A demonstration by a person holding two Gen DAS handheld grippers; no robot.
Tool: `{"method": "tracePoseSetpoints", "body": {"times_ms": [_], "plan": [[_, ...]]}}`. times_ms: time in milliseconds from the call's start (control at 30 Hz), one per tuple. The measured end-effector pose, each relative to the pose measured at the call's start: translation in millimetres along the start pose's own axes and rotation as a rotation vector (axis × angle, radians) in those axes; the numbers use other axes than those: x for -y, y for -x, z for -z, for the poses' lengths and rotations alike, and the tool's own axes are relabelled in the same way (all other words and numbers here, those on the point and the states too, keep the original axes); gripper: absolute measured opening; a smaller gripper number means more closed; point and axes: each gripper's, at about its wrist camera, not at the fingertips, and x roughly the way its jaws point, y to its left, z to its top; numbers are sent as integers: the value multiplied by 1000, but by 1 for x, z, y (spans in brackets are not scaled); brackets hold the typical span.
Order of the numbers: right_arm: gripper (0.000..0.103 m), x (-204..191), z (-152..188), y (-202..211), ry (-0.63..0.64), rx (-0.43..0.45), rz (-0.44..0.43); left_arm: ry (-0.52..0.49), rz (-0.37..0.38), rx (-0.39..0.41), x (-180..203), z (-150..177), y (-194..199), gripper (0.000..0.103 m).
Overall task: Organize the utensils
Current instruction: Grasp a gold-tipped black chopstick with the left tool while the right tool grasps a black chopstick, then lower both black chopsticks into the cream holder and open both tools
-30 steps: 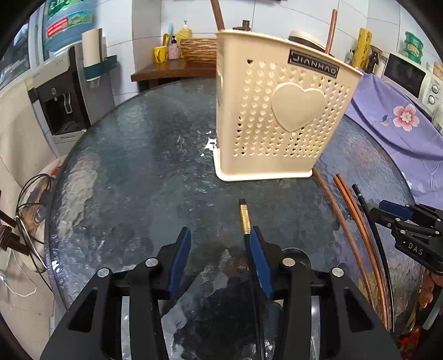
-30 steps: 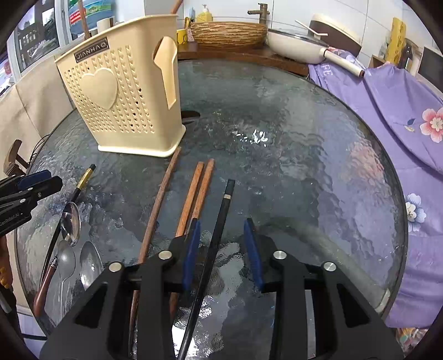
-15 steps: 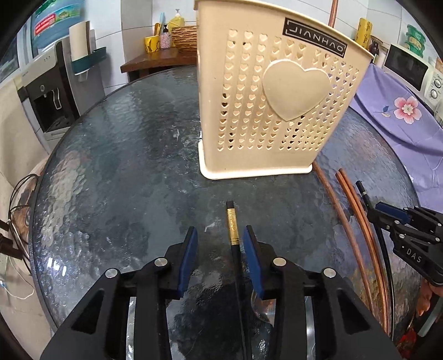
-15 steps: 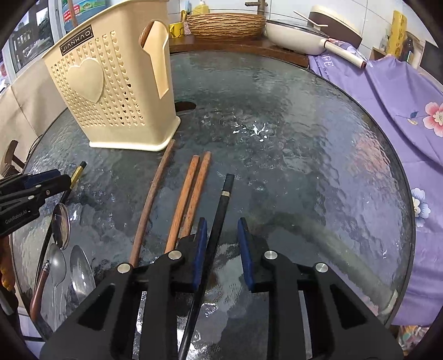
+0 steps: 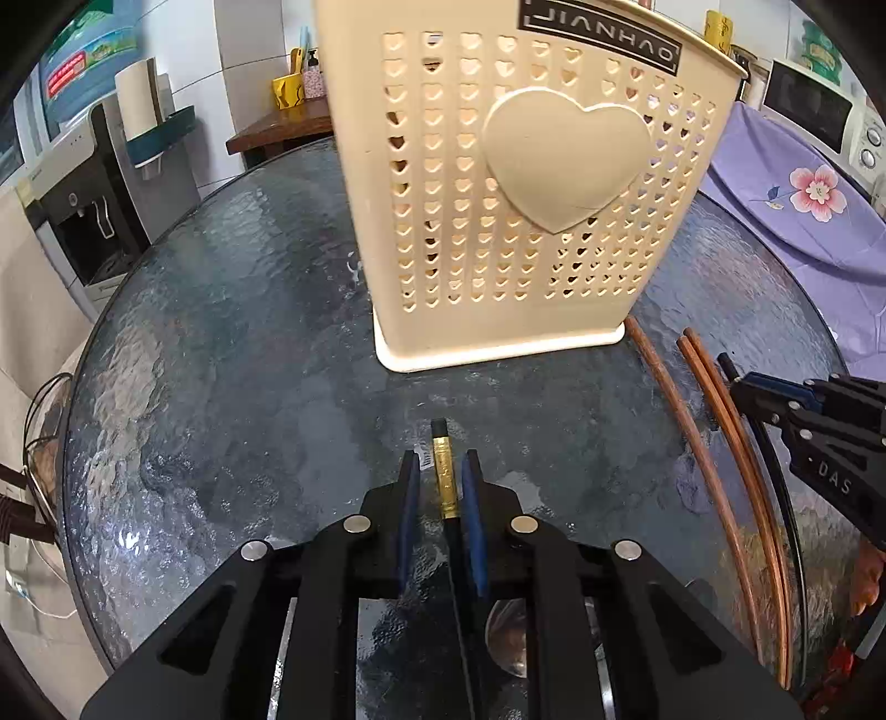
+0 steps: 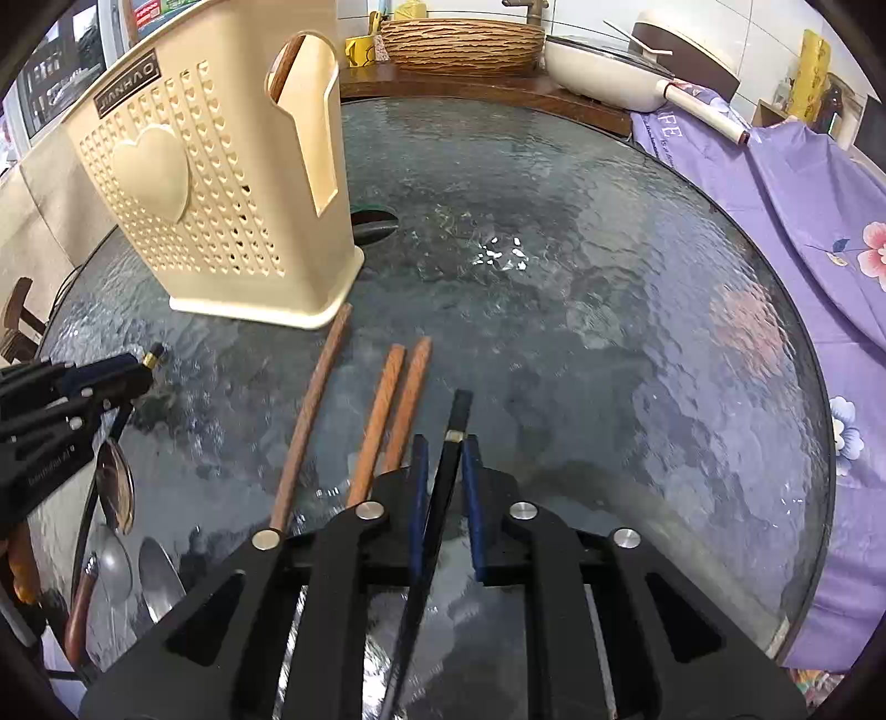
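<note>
A cream perforated utensil basket (image 5: 520,194) with a heart stands on the round glass table (image 5: 221,332); it also shows in the right wrist view (image 6: 221,183). My left gripper (image 5: 441,462) has closed around a black utensil handle with a gold band (image 5: 444,476). My right gripper (image 6: 443,446) has closed around a black chopstick (image 6: 451,443). Three brown wooden chopsticks (image 6: 387,404) lie left of it. Spoons (image 6: 116,493) lie at the lower left by the left gripper (image 6: 99,382).
A purple flowered cloth (image 6: 803,221) covers the right side beyond the table edge. A wooden counter with a woven basket (image 6: 459,39) and a pan (image 6: 609,72) stands behind. A water dispenser (image 5: 83,210) stands far left.
Both grippers have narrowed their jaws from wide open onto their utensils. The left gripper also moved forward toward the basket.
</note>
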Motion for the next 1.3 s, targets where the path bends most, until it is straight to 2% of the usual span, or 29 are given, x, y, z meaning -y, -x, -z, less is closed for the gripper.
{"method": "tracePoseSetpoints", "body": {"times_ms": [100,467,667,1000,1300], "plan": [[10,-2,-3,-2,7,1,3,-5,-8,5,4,0,0,8],[8,3,1,-3,-26,36,-31,8,1,12,5,2,0,7],[8,10,0,8,-48,107,-45,43,40,16,-1,-1,1,7],[8,10,-5,57,-42,257,-92,61,74,127,-8,-6,43,7],[8,7,-1,132,-19,427,-176,84,121,274,-19,-6,110,7]]}}
